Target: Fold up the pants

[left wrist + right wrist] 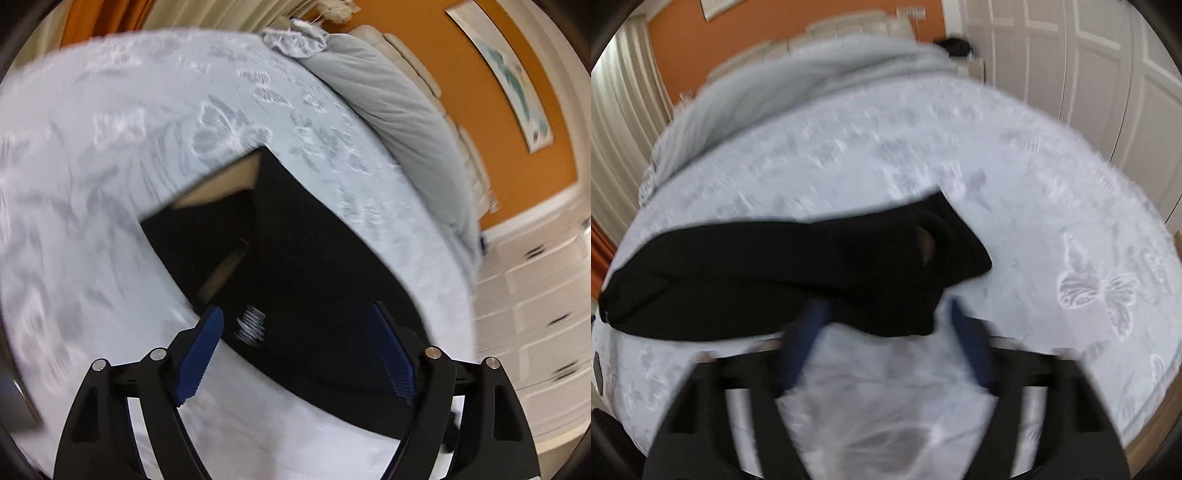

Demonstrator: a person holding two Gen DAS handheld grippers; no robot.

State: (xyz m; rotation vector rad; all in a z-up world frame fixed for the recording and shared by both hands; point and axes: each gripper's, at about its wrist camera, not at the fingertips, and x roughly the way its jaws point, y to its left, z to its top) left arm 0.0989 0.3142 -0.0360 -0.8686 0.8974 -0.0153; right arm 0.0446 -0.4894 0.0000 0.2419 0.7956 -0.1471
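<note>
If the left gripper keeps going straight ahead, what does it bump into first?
Most likely the black pants. The left gripper has its jaws open, with the dark fabric lying straight ahead between them on the bed. Depth is hard to judge.

Black pants (783,273) on bedspread (1034,221)

No readable text; white print on pants (251,326) label too blurred, possibly lettering.
</note>
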